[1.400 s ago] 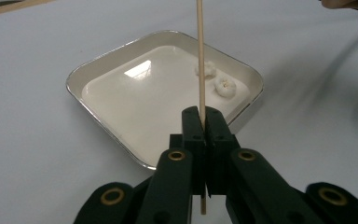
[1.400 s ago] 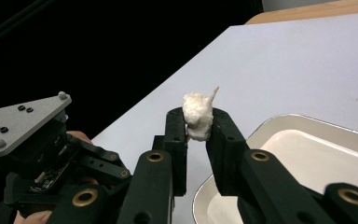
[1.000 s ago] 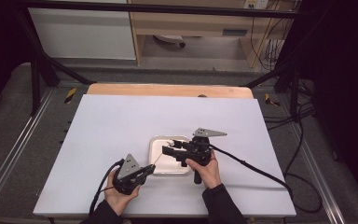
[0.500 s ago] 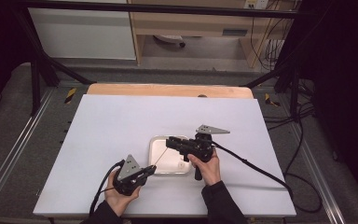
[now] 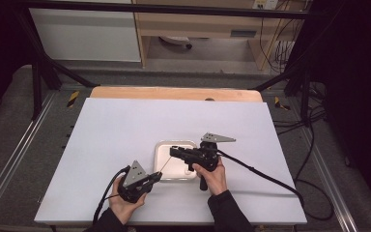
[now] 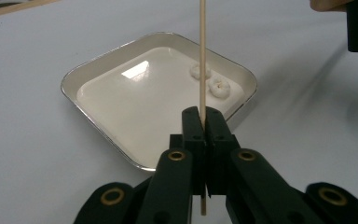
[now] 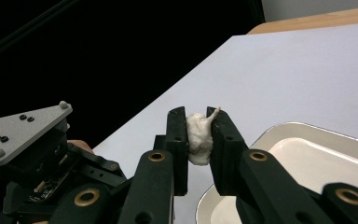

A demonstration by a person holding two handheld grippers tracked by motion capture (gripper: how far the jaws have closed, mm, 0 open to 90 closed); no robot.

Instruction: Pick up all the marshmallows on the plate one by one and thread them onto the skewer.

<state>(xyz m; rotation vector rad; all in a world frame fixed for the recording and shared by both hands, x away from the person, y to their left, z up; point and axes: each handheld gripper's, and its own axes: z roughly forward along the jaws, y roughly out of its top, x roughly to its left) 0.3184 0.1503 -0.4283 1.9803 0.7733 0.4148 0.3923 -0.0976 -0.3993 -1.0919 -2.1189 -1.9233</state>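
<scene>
A person works at a white table [image 5: 125, 130] with a hand-held claw in each hand, both near the table's front edge. A shallow white tray [image 5: 160, 150] with a metal rim sits just in front of the hands, toward the middle of that edge. The left claw [image 6: 203, 122] is pressed together on a thin wooden skewer [image 6: 202, 56], which rises straight from between its jaws and points over the tray; seen from above, the skewer [image 5: 162, 166] slants from the left claw [image 5: 155, 178] toward the tray. The right claw [image 7: 198, 135], whose jaws have just been closing, pinches a small soft white piece of food [image 7: 198, 135], perhaps a marshmallow or dumpling, held up above the tray's near rim [image 7: 307, 128]. From above, the right claw [image 5: 173, 151] hovers over the tray. Two more white pieces [image 6: 209, 80] lie in the tray's far corner, beside each other. The step in hand looks like threading the pinched piece onto the skewer. To do it well, the left claw should probably hold the stick steady while the right brings the piece to the tip, centred on it, and pushes along the stick's line rather than across it, so the stick neither bends nor slips. A gentle pinch matters, since the piece seems squashy and could tear.
</scene>
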